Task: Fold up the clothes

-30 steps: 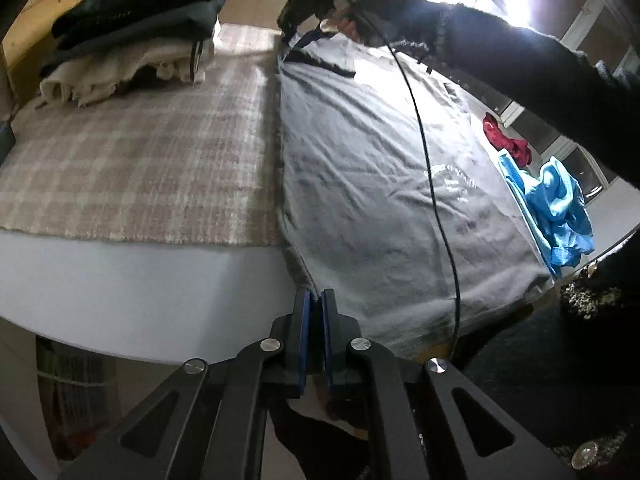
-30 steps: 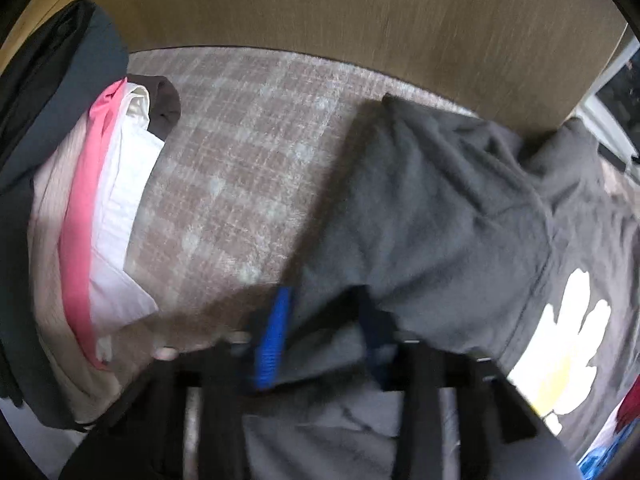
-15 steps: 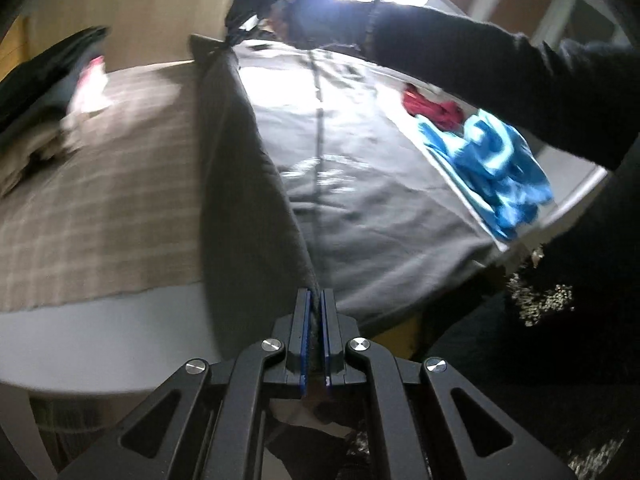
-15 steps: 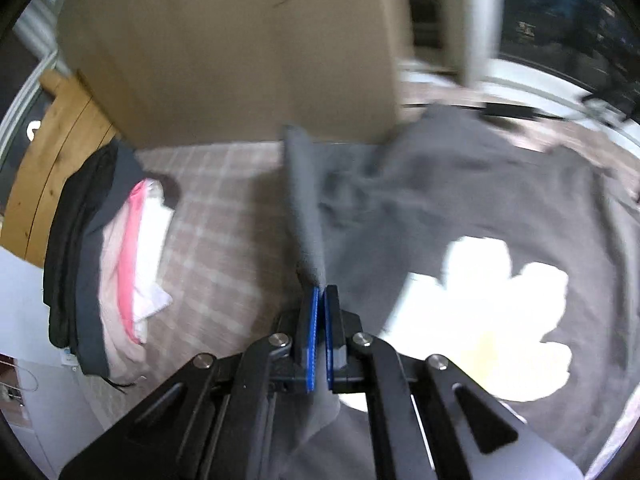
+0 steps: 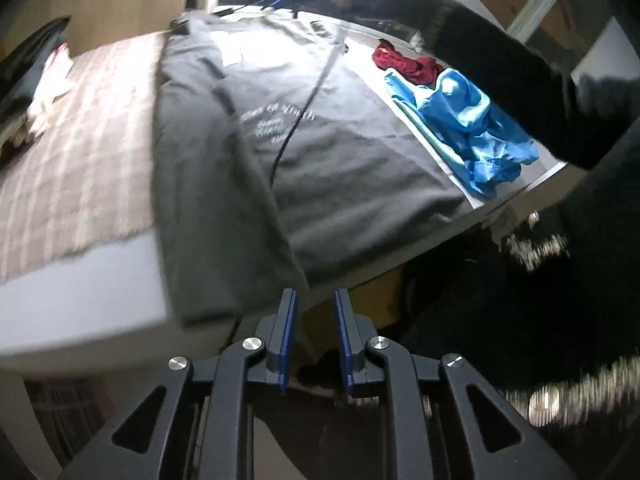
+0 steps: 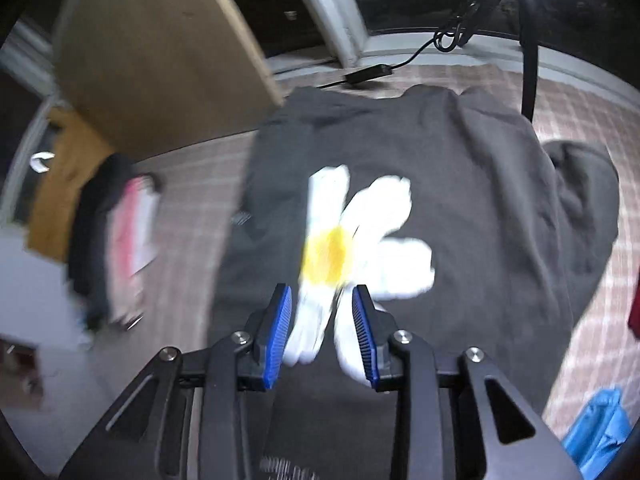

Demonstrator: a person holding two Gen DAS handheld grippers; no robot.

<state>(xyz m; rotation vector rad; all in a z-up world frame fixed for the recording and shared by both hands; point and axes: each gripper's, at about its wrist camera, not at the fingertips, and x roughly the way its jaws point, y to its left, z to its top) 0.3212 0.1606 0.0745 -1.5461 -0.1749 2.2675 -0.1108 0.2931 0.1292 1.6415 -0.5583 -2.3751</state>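
A dark grey T-shirt (image 5: 280,152) lies on the bed with its left side folded in over the body and its hem hanging over the near edge. In the right wrist view the same T-shirt (image 6: 460,168) shows a white and yellow daisy print (image 6: 352,248). My left gripper (image 5: 314,312) is open just off the hem, nothing between its blue pads. My right gripper (image 6: 322,312) is open above the daisy print, holding nothing.
A checked blanket (image 5: 72,140) covers the bed's left part. Folded clothes are stacked (image 6: 116,240) at the far left. A blue garment (image 5: 472,128) and a red one (image 5: 408,64) lie to the right. A black cable (image 5: 296,120) runs across the shirt. A dark sleeve (image 5: 500,52) reaches overhead.
Both grippers, shut on the shirt's left edge half a second ago, have opened and let it go. The edge now lies folded over the shirt's body.
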